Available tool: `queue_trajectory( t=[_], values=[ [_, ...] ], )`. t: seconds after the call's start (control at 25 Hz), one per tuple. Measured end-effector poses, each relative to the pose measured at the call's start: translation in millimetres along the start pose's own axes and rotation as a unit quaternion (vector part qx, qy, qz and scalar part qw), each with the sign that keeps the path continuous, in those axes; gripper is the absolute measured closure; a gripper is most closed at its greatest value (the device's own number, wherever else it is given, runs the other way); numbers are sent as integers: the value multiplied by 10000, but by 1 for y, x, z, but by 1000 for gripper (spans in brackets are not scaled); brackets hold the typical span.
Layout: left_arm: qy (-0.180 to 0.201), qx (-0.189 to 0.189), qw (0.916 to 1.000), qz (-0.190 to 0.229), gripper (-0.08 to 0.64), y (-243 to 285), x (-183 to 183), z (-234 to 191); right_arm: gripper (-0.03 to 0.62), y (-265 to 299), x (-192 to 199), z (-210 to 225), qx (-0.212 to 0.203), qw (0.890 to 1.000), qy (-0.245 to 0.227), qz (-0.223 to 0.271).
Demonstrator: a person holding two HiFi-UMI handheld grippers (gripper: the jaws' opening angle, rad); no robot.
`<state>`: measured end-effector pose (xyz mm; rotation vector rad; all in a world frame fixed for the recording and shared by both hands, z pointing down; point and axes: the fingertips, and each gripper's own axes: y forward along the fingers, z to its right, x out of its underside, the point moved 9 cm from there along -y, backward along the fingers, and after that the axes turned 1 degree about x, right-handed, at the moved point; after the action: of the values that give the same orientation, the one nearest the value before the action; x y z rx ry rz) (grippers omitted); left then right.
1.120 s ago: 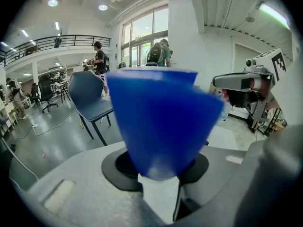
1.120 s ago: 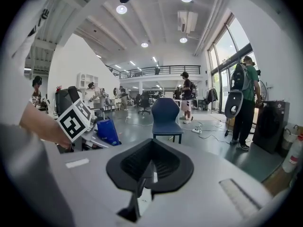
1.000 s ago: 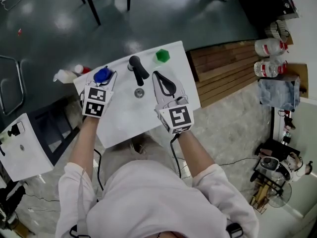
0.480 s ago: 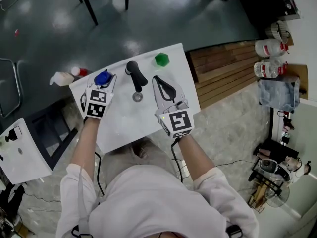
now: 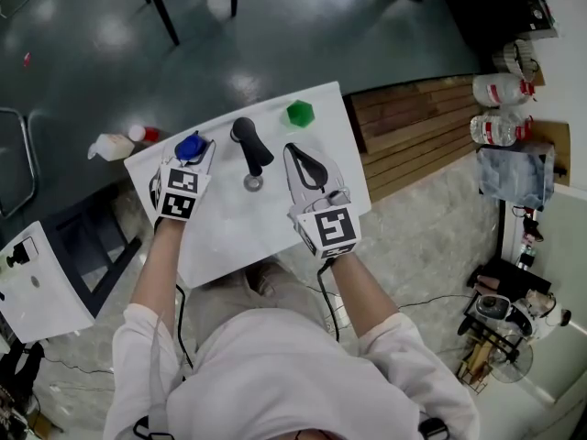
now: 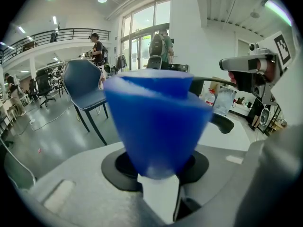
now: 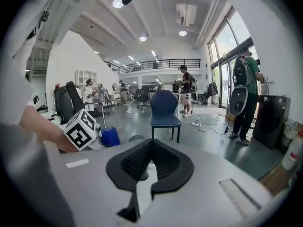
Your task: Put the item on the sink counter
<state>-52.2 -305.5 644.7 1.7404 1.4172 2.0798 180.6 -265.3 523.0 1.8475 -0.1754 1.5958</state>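
Left gripper (image 5: 189,158) is clamped on the blue item (image 6: 156,122), which sticks out straight ahead of its jaws over the sink counter's (image 5: 229,236) far-left corner. Can't tell if it touches the top. Faucet (image 5: 249,145) lies to its right; the right gripper (image 5: 293,152), closed and empty, is farther off.

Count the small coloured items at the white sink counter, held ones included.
2. A blue item is gripped in the left tool at the counter's far left corner; a green item sits on the counter near its far edge, right of the faucet. None appears hidden.
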Motion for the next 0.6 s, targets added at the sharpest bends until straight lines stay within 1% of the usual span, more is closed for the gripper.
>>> queue_trajectory(
  t=[0.28,0.6],
  values=[
    [307,98,9995,48,396,7,-1,6,589,3,2,3,1,10000,20,-16],
    [291,100,9995,83,391,7,2,8,589,3,-2,3,-18,10000,-2,9]
  ],
)
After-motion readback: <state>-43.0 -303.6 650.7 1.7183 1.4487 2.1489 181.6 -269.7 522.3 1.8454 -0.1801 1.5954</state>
